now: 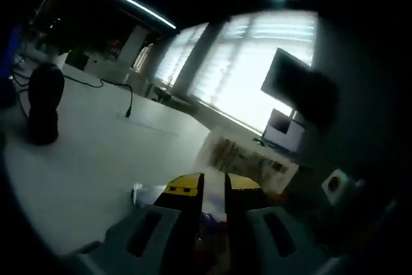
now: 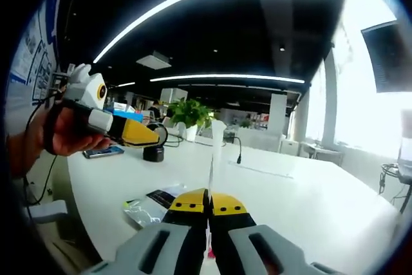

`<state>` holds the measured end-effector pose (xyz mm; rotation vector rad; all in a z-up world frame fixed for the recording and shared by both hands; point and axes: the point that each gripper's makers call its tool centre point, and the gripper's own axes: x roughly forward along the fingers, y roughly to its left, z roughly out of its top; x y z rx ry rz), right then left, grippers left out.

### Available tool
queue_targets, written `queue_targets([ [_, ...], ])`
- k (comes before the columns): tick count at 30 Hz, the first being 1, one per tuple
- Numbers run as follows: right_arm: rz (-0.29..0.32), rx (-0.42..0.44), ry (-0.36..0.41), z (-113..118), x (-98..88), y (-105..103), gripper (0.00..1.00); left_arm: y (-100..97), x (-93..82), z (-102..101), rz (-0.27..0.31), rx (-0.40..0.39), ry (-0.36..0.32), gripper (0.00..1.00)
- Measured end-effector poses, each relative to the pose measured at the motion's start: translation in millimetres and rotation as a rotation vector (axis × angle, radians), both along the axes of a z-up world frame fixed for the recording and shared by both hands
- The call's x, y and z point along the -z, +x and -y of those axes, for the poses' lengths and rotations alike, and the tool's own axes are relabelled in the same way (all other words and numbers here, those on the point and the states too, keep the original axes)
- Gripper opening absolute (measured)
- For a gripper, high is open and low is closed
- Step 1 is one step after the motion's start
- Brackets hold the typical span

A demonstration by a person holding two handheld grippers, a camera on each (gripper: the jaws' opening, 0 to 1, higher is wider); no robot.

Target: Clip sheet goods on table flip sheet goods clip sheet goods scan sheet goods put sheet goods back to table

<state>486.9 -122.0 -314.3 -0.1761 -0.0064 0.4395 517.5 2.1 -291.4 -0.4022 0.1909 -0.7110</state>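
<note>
A thin clear sheet packet (image 2: 212, 152) stands edge-on in the right gripper view, rising from between the yellow tips of my right gripper (image 2: 208, 205), which is shut on its lower edge. In the left gripper view the same packet (image 1: 248, 156) shows broadside, blurred, just beyond the tips of my left gripper (image 1: 214, 188). The left jaws stand a narrow gap apart with nothing between them. A hand holds the left gripper (image 2: 132, 133) above the white table (image 2: 290, 191), to the left of the sheet. The right gripper's white body (image 1: 335, 185) shows at the right.
More clear packets (image 2: 145, 207) with a black label lie on the table near the right gripper, also visible as a packet (image 1: 147, 191). A black rounded device (image 1: 44, 104) with a cable (image 1: 96, 83) stands on the table. A phone (image 2: 103, 152) and a plant (image 2: 190, 114) are farther off.
</note>
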Motion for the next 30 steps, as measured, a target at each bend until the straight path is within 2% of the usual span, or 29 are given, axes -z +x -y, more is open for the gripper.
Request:
queue_targets([
  [4,0.004,0.010,0.016,2.6,-2.3,1.8,0.00,3.2,0.9,-16.7,0.063,-0.051,0.064,0.06],
  [10,0.008,0.021,0.036,7.5,-5.9,3.9,0.00,6.6,6.3,-30.5,0.081,-0.088,0.094,0.06],
  [17,0.017,0.040,0.056,15.3,-11.3,4.9,0.00,10.0,22.9,-41.1,0.088,-0.112,0.153,0.06],
  [20,0.013,0.040,0.066,17.1,-11.7,5.5,0.00,13.4,28.0,-48.8,0.124,-0.137,0.224,0.06],
  [23,0.011,0.054,0.071,19.8,-10.7,8.4,0.00,17.5,29.3,-56.6,0.159,-0.166,0.256,0.07],
  [26,0.013,0.073,0.078,23.8,-11.7,11.0,0.00,24.5,38.2,-68.0,0.201,-0.198,0.358,0.07],
  [30,0.014,0.091,0.101,30.0,-15.5,13.8,0.00,31.6,51.8,-75.0,0.201,-0.210,0.403,0.07],
])
